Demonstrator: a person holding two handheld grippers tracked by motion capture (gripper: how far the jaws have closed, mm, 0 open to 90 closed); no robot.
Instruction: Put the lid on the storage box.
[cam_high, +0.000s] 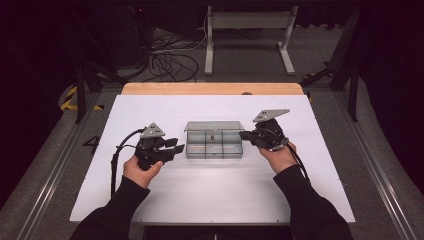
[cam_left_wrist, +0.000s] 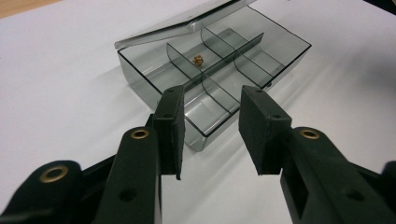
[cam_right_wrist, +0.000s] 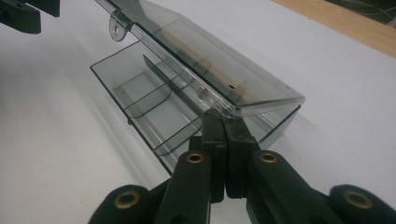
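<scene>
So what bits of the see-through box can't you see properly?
- Small gold thing in the clear grey plastic divider box: too small to identify in the left gripper view.
- Box's near right corner: right gripper view, hidden behind the shut right gripper.
- Compartments under the clear hinged lid: blurred by its glare.

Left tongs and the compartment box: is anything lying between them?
No. In the left gripper view, bare white table separates the left tongs from the compartment box.

A dark digit "4" on the grey floor (cam_high: 92, 144) left of the worktop (cam_high: 150, 200) (by the rail), no other readable text, label or brand
</scene>
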